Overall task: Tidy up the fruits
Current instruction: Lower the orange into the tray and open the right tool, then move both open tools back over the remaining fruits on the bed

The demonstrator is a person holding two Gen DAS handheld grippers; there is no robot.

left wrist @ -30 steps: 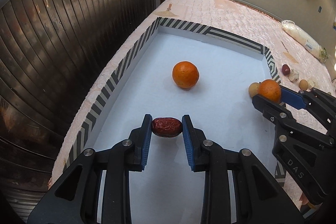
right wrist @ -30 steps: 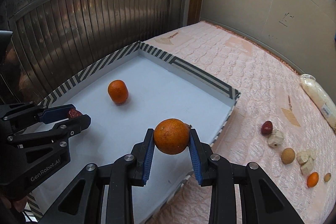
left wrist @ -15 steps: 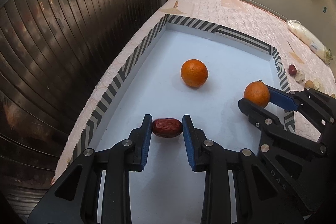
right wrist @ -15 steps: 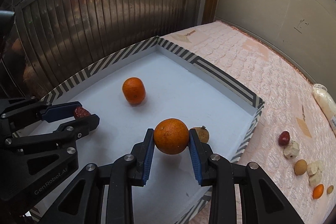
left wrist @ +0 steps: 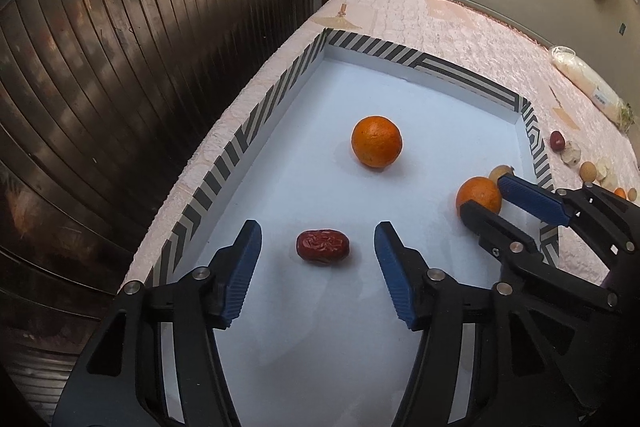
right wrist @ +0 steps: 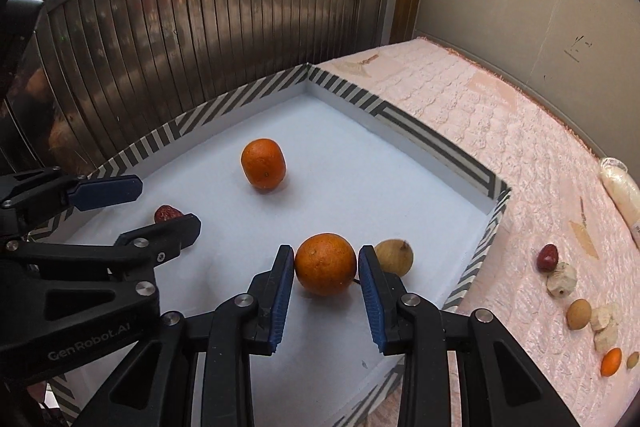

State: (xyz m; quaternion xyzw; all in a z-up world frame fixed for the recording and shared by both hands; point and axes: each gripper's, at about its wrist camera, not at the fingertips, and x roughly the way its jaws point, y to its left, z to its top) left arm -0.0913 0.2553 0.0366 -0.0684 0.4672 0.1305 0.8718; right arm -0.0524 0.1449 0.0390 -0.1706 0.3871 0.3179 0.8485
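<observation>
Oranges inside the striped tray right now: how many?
2. One orange lies mid-tray; the other orange sits between the right gripper fingers, beside a tan fruit.

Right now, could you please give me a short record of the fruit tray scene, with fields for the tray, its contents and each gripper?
tray: white shallow tray with striped rim
in tray: wrinkled red date; round orange; second orange; small tan fruit
left gripper: open, fingers either side of the date, not touching
right gripper: around the second orange, which seems to rest on the tray; grip unclear
outside tray: small fruits and pale pieces on pink quilted cloth
</observation>
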